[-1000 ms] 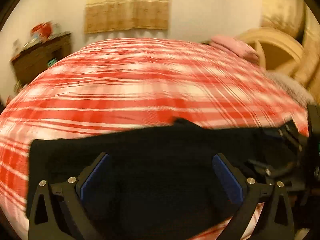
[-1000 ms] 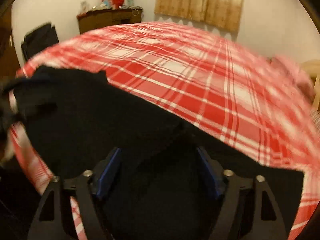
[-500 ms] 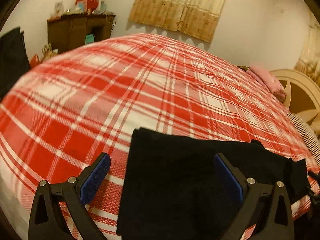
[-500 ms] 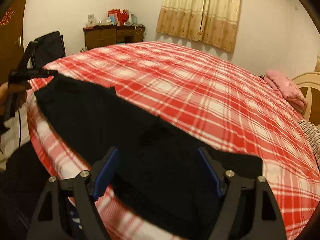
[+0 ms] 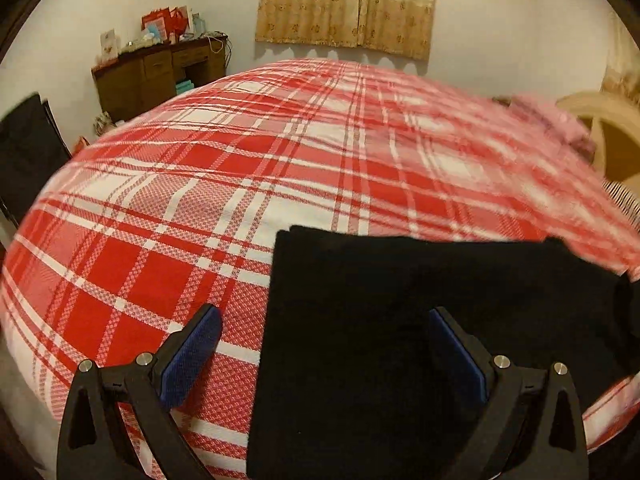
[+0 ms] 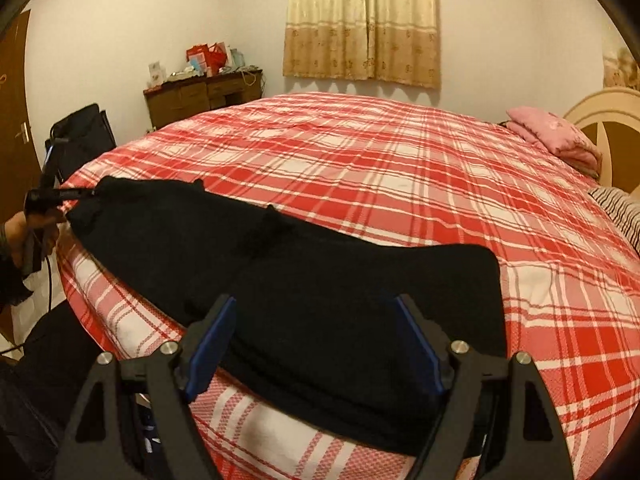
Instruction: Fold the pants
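Note:
Black pants (image 6: pixel 304 280) lie stretched along the near edge of a bed with a red and white plaid cover (image 6: pixel 380 184). My right gripper (image 6: pixel 314 306) hovers open above the pants' wide right end, nothing pressed between its blue pads. My left gripper (image 5: pixel 322 320) is open too: the pants' (image 5: pixel 400 320) straight left edge runs between its fingers, with the left pad (image 5: pixel 192 356) over bare cover (image 5: pixel 160 240). The right wrist view shows the left gripper (image 6: pixel 60 194) at the pants' far left end, held by a hand (image 6: pixel 16 232).
A brown desk (image 6: pixel 200 98) with red boxes stands by the far wall under a beige curtain (image 6: pixel 360 20). A black chair (image 6: pixel 80 136) sits at the bed's left corner. A pink pillow (image 6: pixel 556 136), a striped pillow (image 6: pixel 620 208) and a cream headboard (image 6: pixel 600 120) are at the right.
The left gripper has slid left along the pants, from over their middle to their left edge. The right gripper has drawn back and to the right, now over the wide end. Both stay open.

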`<state>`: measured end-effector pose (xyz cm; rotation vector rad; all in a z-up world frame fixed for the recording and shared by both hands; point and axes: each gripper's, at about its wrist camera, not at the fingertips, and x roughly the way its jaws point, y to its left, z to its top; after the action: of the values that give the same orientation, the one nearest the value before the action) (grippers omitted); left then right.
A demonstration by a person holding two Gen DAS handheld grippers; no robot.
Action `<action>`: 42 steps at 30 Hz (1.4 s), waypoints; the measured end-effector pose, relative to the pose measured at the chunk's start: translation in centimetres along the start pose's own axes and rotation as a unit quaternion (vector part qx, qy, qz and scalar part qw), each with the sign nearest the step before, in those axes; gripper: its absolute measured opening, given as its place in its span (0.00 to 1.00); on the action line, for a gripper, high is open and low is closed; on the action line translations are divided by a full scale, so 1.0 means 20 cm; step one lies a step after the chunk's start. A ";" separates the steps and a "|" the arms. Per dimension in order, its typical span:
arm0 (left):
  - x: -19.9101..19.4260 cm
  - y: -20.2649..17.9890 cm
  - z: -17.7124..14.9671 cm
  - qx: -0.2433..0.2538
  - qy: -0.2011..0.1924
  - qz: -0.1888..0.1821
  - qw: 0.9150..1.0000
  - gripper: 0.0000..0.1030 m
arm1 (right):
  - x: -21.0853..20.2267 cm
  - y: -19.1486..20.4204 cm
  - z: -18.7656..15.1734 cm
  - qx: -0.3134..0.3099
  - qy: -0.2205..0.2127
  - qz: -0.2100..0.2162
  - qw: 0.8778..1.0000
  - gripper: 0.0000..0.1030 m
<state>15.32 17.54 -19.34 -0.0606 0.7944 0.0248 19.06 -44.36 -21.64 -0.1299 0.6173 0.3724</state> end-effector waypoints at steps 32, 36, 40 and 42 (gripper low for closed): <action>-0.53 -0.22 0.15 -0.089 -0.043 -0.255 0.962 0.20 | -0.02 -0.17 -0.01 0.080 -0.013 -0.019 0.997 0.80; -0.65 -0.52 0.25 -0.054 -0.059 -0.309 0.948 0.20 | -0.05 -0.23 0.02 0.102 -0.026 -0.023 0.994 0.80; -0.68 -0.86 0.30 -0.007 -0.046 -0.356 0.933 0.20 | -0.09 -0.31 0.03 0.121 -0.040 -0.035 0.991 0.80; -0.66 -1.03 0.31 0.016 -0.035 -0.375 0.926 0.20 | -0.11 -0.34 0.04 0.130 -0.045 -0.041 0.990 0.81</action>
<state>11.33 -2.63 -4.68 -0.3278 0.6590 -0.7091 20.34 -51.19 -19.70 0.1105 0.5645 0.2138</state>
